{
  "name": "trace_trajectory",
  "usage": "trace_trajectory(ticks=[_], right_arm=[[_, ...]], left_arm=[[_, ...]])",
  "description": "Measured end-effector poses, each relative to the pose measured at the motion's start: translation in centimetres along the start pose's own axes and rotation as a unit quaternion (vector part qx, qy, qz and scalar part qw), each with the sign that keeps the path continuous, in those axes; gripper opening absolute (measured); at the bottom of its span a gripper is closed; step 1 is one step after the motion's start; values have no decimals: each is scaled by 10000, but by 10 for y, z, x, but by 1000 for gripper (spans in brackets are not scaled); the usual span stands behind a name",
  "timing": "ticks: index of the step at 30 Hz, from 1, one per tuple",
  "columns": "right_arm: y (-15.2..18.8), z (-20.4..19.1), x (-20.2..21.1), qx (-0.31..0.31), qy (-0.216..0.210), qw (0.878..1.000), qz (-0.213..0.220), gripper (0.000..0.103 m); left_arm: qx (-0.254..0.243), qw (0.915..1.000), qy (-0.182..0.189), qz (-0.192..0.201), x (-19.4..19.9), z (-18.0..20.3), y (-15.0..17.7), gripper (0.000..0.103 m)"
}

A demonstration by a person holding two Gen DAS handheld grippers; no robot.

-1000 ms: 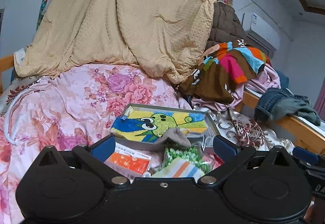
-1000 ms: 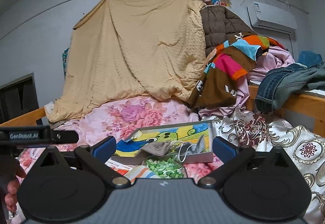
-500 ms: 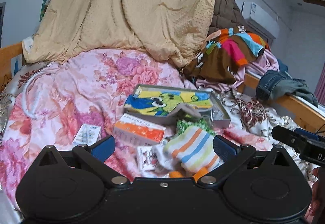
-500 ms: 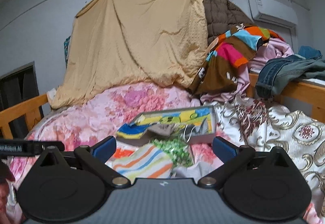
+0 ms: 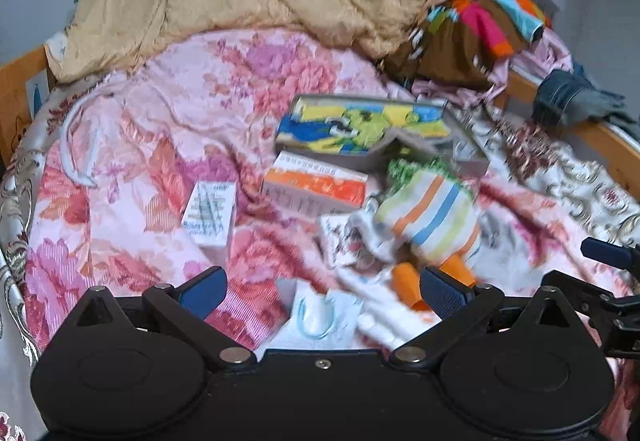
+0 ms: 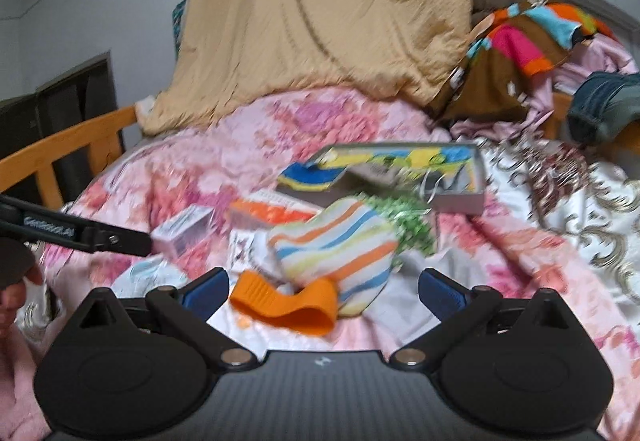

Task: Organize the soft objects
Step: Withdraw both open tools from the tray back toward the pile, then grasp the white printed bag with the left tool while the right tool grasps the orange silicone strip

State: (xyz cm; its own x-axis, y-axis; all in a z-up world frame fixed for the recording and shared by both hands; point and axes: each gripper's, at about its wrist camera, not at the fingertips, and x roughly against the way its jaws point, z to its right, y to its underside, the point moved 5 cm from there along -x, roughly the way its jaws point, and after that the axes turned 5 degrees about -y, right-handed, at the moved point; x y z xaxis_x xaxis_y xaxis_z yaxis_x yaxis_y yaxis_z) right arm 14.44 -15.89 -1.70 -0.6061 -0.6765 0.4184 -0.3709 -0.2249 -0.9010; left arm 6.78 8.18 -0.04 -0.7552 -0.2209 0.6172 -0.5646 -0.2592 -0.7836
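Both cameras are pulling back and tilting down compared with a second ago, so the striped sock (image 6: 336, 241) is now showing in full on the pink floral quilt (image 5: 132, 145), lying over an orange piece (image 6: 288, 305) and just beside the orange box (image 5: 316, 185) and shallow tray (image 5: 468, 157). Left gripper (image 5: 320, 289) and right gripper (image 6: 322, 285) are both hovering spread wide, pinching nothing, probably lining up a grab. Open quilt is lying to the left; wooden rails are edging the bed.
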Motion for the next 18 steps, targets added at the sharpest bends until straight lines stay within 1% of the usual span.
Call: trace_trajectory(ticks=[6, 10, 14, 18], right_arm=[[10, -3, -21, -11, -182, 9994, -310, 103], [12, -1, -34, -150, -269, 9986, -442, 103], [13, 5, -47, -254, -265, 9981, -493, 103], [13, 10, -63, -497, -407, 9961, -604, 103]], left_arm=[[206, 9989, 34, -409, -28, -12, 12, 102], [339, 9967, 145, -719, -46, -14, 21, 102], [301, 9957, 249, -837, -57, -11, 26, 102], [233, 9946, 333, -955, -64, -8, 28, 102]])
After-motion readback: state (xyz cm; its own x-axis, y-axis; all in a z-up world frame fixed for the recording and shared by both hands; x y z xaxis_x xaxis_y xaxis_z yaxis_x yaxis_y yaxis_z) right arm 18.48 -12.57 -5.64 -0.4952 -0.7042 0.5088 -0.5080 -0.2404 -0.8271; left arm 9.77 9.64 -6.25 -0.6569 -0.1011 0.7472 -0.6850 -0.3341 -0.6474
